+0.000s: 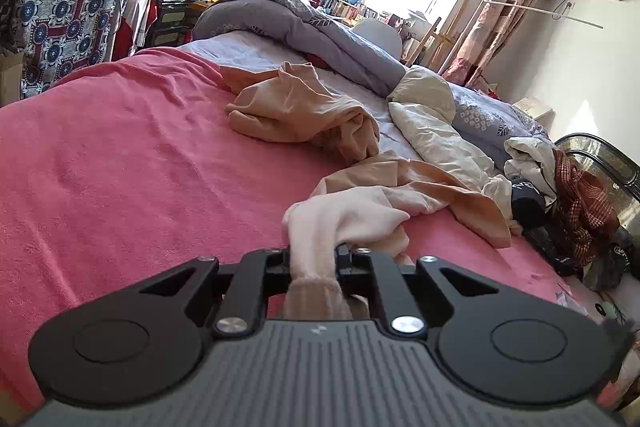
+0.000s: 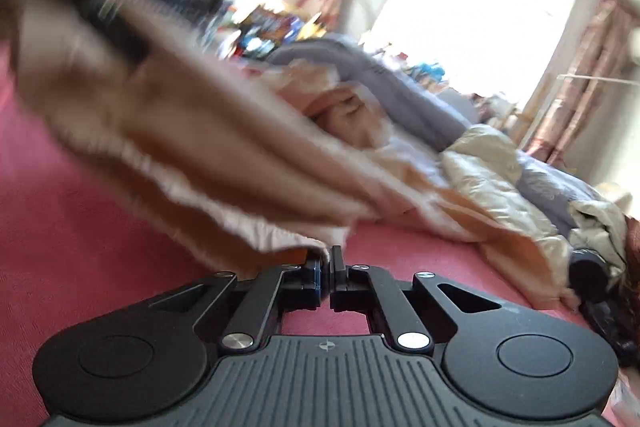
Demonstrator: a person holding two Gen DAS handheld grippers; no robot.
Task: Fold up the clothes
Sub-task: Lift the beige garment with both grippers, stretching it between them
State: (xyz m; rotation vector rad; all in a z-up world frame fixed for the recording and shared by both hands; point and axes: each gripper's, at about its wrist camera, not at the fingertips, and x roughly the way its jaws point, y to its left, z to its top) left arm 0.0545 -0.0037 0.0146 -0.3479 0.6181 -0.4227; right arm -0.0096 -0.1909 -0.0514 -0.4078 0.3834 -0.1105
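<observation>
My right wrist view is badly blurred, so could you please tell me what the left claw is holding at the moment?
Observer: The left claw is shut on the ribbed cuff of a pale pink garment.
Operator: Thank you. Where does the rest of it lie?
Observer: It lies bunched on the pink bedspread just beyond the claw, against a peach garment.
Operator: Is any other clothing close by?
Observer: Yes, a plaid garment sits on a dark heap at the bed's right edge.
</observation>
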